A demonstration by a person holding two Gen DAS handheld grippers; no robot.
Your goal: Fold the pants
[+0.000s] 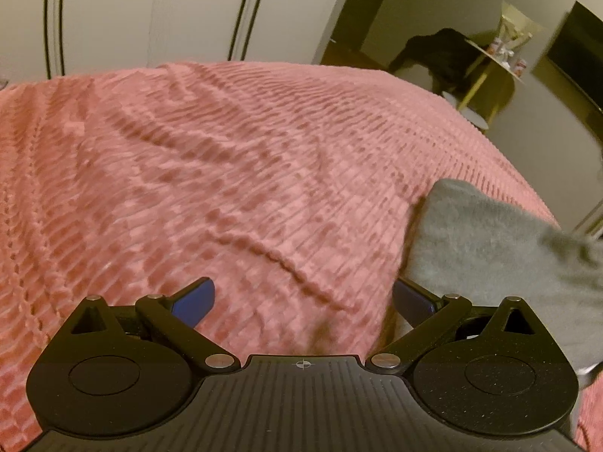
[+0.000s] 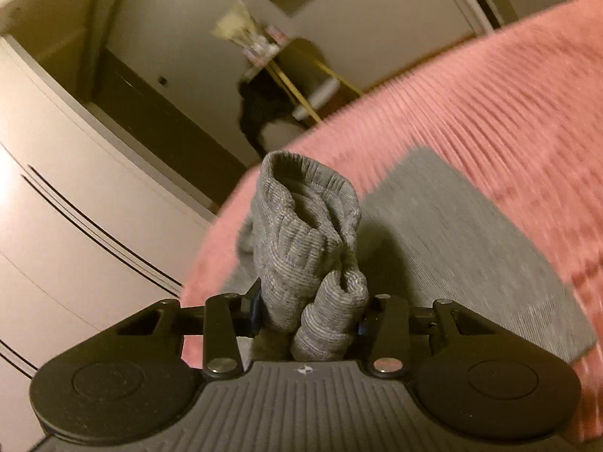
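The grey pants point(image 1: 490, 237) lie on a pink ribbed bedspread point(image 1: 207, 173), at the right of the left wrist view. My left gripper point(image 1: 303, 301) is open and empty, just left of the pants; its right blue finger point(image 1: 412, 301) is at the cloth's edge. My right gripper point(image 2: 307, 309) is shut on a bunched ribbed end of the pants point(image 2: 305, 233), held up above the bedspread point(image 2: 490, 113). The rest of the pants point(image 2: 452, 245) lies flat beneath and to the right.
A white wardrobe with dark lines point(image 1: 150, 11) stands behind the bed. Beyond the bed's edge is a small table with yellow legs point(image 1: 490, 71) and dark clothing point(image 1: 441, 56) on a seat. White wardrobe doors point(image 2: 75, 207) are at the left of the right wrist view.
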